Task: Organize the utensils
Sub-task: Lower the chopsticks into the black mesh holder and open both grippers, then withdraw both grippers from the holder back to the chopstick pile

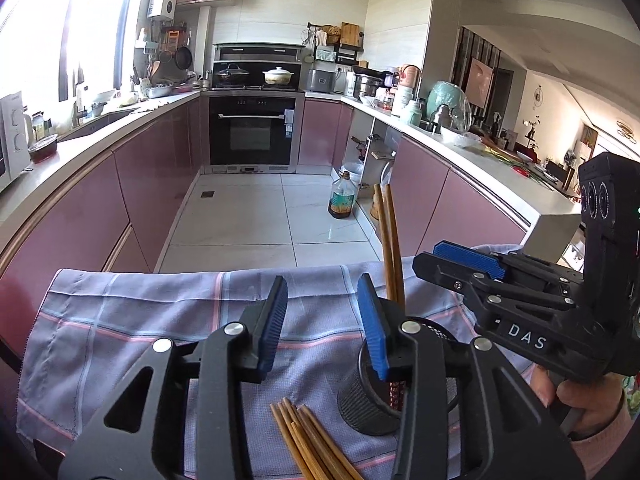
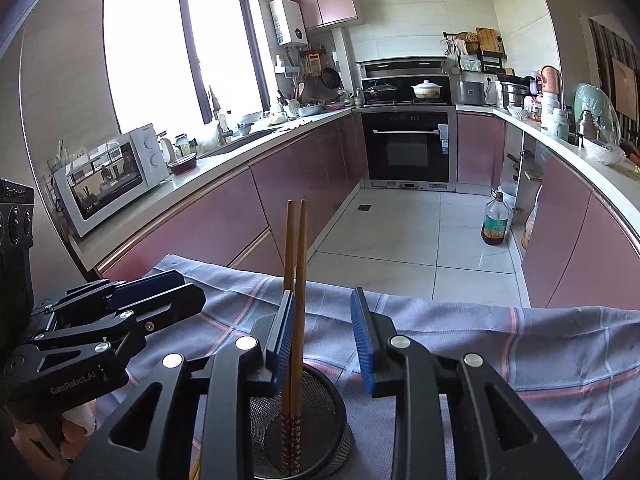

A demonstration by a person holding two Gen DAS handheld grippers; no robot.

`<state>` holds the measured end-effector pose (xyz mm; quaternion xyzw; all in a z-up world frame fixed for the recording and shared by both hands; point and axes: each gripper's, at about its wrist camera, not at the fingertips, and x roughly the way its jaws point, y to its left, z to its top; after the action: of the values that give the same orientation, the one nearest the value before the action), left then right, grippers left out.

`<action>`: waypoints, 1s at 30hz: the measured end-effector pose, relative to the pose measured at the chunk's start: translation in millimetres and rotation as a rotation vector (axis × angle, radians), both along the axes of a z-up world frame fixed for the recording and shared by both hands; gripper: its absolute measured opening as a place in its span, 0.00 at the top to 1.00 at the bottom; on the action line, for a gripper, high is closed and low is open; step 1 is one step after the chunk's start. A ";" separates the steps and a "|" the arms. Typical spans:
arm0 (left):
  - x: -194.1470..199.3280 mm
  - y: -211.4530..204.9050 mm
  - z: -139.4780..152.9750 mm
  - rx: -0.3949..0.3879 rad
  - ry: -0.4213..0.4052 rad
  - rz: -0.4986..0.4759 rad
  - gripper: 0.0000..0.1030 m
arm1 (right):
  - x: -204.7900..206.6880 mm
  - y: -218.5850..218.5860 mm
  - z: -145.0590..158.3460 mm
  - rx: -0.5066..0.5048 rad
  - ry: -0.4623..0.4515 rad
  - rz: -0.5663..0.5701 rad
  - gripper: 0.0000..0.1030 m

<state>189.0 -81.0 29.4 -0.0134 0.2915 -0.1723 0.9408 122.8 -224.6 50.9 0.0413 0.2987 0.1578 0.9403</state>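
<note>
The right gripper (image 2: 322, 336) is spread above the black mesh holder (image 2: 308, 440) on the checked cloth (image 2: 520, 352); 2 chopsticks (image 2: 298, 280) stand inside, unpinched. The left gripper (image 1: 322, 320) is spread, empty. Loose chopsticks (image 1: 308, 436) lie beside the holder.

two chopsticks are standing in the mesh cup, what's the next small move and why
Probably swing the left tool down to the loose chopsticks lying on the cloth beside the mesh cup. Both tools are open, the right tool has no grip on the pair standing in the cup, and more remain unsorted.
</note>
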 end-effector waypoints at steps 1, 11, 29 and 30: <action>-2.9 1.8 0.6 0.001 -0.007 0.008 0.63 | -1.7 -0.4 1.4 0.003 -0.004 0.001 0.73; -43.9 36.9 -2.8 0.039 -0.043 0.077 0.56 | -52.9 -3.8 23.0 0.035 -0.082 0.079 0.72; -104.1 46.4 -92.5 0.117 0.170 0.004 0.56 | -113.8 22.7 -49.4 0.051 0.119 0.257 0.69; -106.0 45.5 -97.3 0.113 0.182 -0.001 0.56 | -113.3 22.7 -55.0 0.057 0.138 0.253 0.69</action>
<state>82.9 -35.6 -67.9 0.0244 0.3848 -0.1541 0.9097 9.5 -201.9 -4.1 0.0409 0.3606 0.2805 0.8886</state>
